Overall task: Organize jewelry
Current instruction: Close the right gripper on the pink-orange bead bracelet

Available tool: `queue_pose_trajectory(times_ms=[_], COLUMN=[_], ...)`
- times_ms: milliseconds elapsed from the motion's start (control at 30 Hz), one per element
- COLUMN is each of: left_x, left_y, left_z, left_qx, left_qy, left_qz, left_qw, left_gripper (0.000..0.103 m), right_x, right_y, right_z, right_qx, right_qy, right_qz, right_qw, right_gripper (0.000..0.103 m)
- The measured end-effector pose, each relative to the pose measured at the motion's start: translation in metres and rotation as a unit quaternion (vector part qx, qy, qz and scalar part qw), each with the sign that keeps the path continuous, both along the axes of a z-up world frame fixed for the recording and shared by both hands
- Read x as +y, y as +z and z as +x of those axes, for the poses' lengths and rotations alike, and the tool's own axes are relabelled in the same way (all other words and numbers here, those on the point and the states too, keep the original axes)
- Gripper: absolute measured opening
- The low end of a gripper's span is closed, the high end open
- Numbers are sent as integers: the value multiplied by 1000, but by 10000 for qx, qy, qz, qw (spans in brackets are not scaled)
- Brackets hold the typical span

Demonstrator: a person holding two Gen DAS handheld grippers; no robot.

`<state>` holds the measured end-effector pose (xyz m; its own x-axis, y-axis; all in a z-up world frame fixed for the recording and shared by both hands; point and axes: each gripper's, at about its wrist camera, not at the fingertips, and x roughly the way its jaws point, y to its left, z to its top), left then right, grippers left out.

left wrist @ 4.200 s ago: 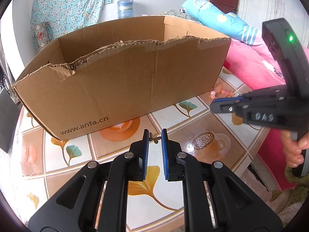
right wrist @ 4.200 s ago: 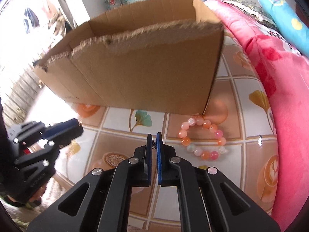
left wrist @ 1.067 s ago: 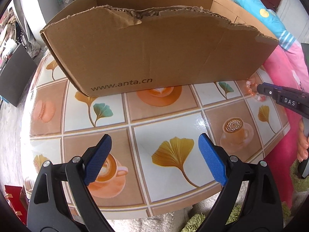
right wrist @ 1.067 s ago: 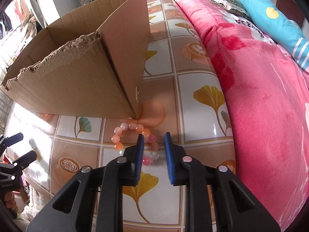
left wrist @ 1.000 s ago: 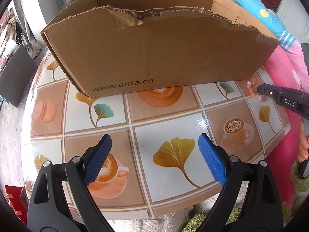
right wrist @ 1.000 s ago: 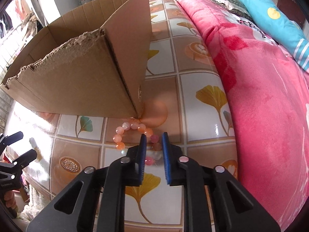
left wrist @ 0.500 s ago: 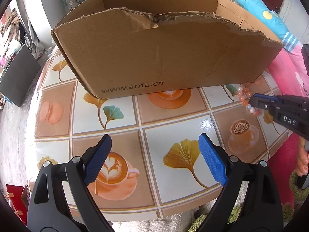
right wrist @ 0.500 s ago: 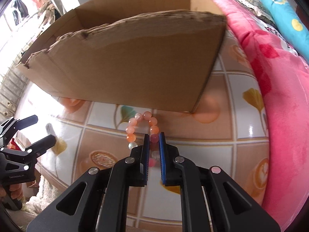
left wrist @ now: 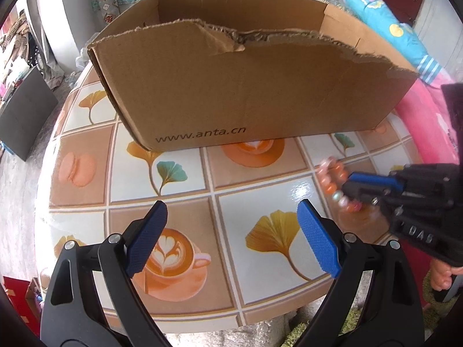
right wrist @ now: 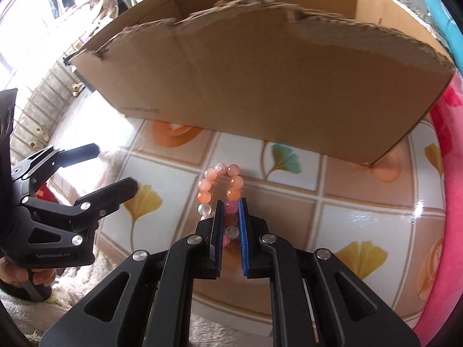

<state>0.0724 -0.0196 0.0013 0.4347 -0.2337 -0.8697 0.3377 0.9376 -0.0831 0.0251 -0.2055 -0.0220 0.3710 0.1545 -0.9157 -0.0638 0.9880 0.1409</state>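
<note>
The right gripper [right wrist: 230, 202] had its blue fingers [right wrist: 219, 219] pinched on the near side of a beaded bracelet [right wrist: 221, 188], a few pink and clear beads caught between the pads and the rest of the orange loop sticking out ahead of the tips, toward the box. In the left wrist view the same bracelet [left wrist: 332, 183] showed blurred at that gripper's tip, seemingly just off the desk, though contact with the surface could not be ruled out. The left gripper [left wrist: 231, 231] held nothing, its fingers [left wrist: 317, 237] spread wide above the desk, well apart from the bracelet.

The cardboard box [right wrist: 260, 81] stood directly beyond the bracelet, its torn front wall rising between the beads and the open inside. As a judgement, the coming move turned on this: the bracelet lay below and in front of that wall, so the right hand, clearly the nearer one, would have to lift over the ragged rim before letting go.

The desk [left wrist: 260, 199] was glossy, patterned with ginkgo leaves and coffee cups. A pink blanket [right wrist: 451, 173] lay along its right edge, and a blue pillow [left wrist: 385, 20] behind the box.
</note>
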Motion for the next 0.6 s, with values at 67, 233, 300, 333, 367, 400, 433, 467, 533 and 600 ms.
queue_pose_trajectory(times_ms=[67, 233, 300, 333, 367, 400, 433, 467, 533, 600], left_x=[3, 2, 0, -3, -6, -9, -15, -21, -36, -47], left_y=[1, 4, 5, 5, 5, 5, 5, 2, -2, -8], left_z=[-2, -4, -4, -3, -2, -2, -2, 0, 2, 2], left_qx=[-71, -140, -126, -102, -84, -85, -83, -52, 47, 131], left_qy=[-76, -379, -581, -700, -807, -876, -940, -1001, -1059, -1152], left_qz=[-193, -769, -1077, -1220, -1325, -1372, -1362, -1273, -1089, -935], left_qw=[9998, 9962, 9924, 9900, 9879, 9866, 9862, 9868, 9884, 9889], left_gripper=[87, 75, 68, 64, 62, 58, 52, 50, 37, 34], right_x=[5, -4, -17, -23, -29, -32, -36, -38, -39, -40], right_y=[0, 1, 0, -1, -2, -3, -5, -5, -6, -7], right_z=[-6, -9, -5, -3, -3, -3, -3, -3, -3, -4], right_qx=[-15, -73, -84, -80, -76, -65, -66, -69, -96, -123], right_qy=[54, -122, -241, -289, -342, -381, -409, -426, -429, -416], right_qz=[6, 120, 265, 323, 376, 426, 512, 560, 585, 589], right_qw=[10000, 9998, 9993, 9990, 9987, 9983, 9978, 9975, 9973, 9973], right_gripper=[10, 10, 10, 10, 10, 10, 10, 10, 10, 10])
